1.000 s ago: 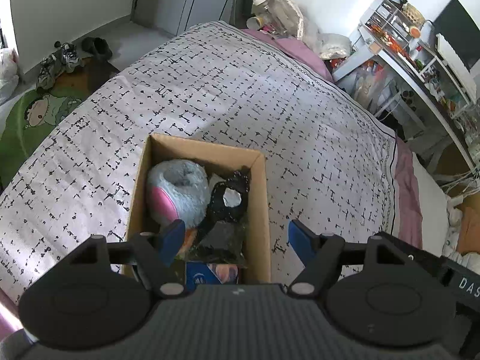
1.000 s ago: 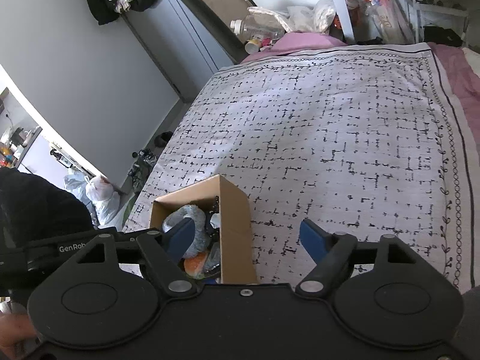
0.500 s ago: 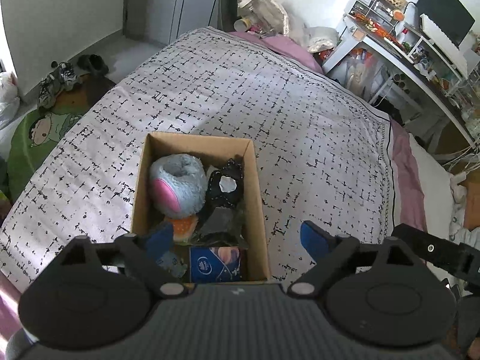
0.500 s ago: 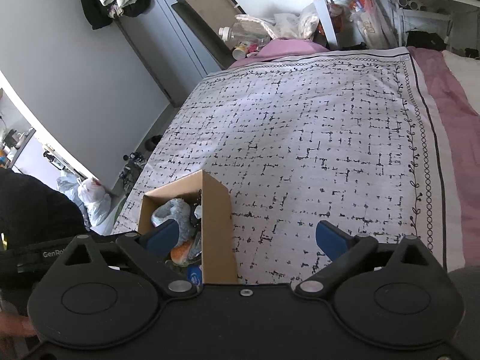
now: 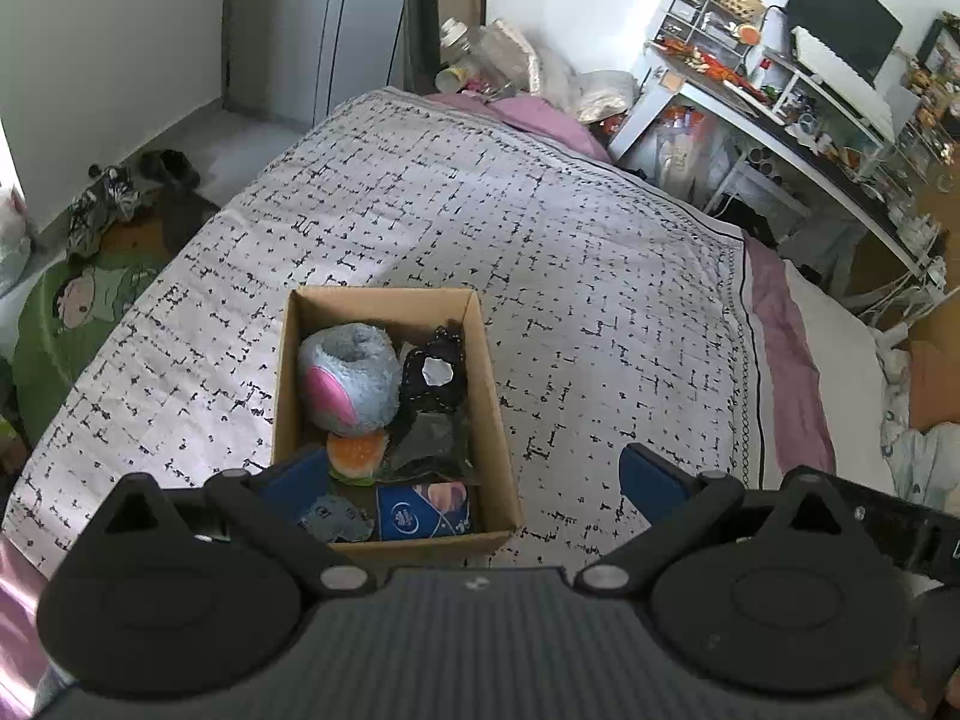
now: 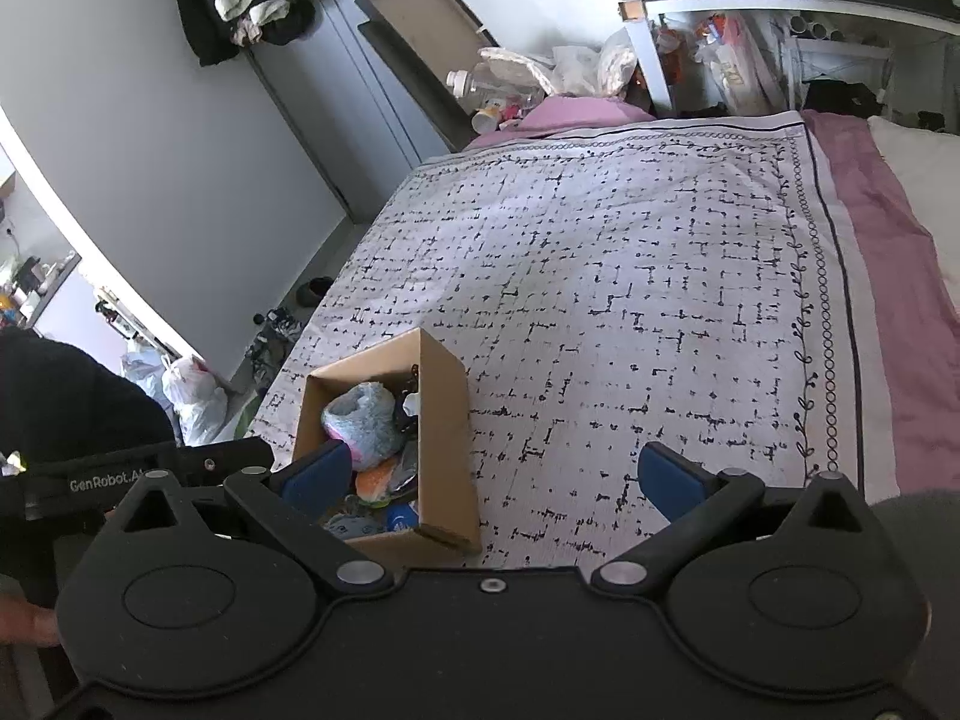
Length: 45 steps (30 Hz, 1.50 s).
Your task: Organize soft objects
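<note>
Left wrist: cardboard box (image 5: 486,396) holds grey plush (image 5: 354,375); both jaws spread, empty.

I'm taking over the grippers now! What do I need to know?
Left hand-held gripper: open, nothing between its jaws, which have just been opening.
Right hand-held gripper: the same, open and holding nothing.
The cardboard box sits on the patterned bedspread. Inside are the grey-and-pink plush, an orange soft toy, dark fabric items and a blue packet.
Done: those are boxed.
Left: no loose soft things show on the bedspread.
</note>
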Tool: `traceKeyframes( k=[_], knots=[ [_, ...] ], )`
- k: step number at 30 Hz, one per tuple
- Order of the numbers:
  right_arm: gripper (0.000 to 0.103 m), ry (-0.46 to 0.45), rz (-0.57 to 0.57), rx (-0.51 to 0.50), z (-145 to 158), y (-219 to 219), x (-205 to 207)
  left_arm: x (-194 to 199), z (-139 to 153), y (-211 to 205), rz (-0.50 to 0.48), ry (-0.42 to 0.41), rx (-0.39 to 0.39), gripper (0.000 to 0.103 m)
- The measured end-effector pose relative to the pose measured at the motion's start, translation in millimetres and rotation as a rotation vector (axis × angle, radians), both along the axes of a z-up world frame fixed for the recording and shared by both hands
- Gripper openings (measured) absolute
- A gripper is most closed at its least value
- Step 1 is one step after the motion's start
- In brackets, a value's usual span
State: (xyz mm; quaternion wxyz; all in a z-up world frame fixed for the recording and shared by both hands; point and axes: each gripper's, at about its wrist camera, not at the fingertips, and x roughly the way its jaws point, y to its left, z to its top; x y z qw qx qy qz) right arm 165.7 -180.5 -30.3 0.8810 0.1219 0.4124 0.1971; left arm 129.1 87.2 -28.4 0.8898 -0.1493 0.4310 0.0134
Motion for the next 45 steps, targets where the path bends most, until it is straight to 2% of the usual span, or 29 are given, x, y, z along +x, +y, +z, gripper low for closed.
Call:
traceKeyframes(
  k=[5, 17, 23, 28, 35, 40, 45],
  knots=[
    [0.103, 0.006, -0.009, 0.002, 2, -4, -13, -13, 6, -3, -0.02, -0.018, 0.006, 0.102],
    [0.103, 0.027, 0.013, -0.074, 7, 6, -40, -44, 18, -7, -0.068, -0.054, 0.075, 0.102],
    [0.103, -0.005, -0.069, -0.117, 14, 1, -53, -56, 17, -9, -0.072, -0.058, 0.104, 0.102],
    [0.103, 0.006, -0.065, -0.14, 14, -6, -61, -62, 15, -8, -0.067, -0.051, 0.101, 0.102],
    [0.103, 0.002, -0.06, -0.154, 20, -12, -70, -68, 16, -10, -0.074, -0.052, 0.106, 0.102],
    [0.103, -0.019, -0.031, -0.15, 29, -13, -75, -74, 23, -15, -0.074, -0.069, 0.138, 0.102],
    [0.103, -0.003, -0.036, -0.127, 34, -21, -80, -79, 31, -18, -0.066, -0.078, 0.16, 0.102]
  ],
)
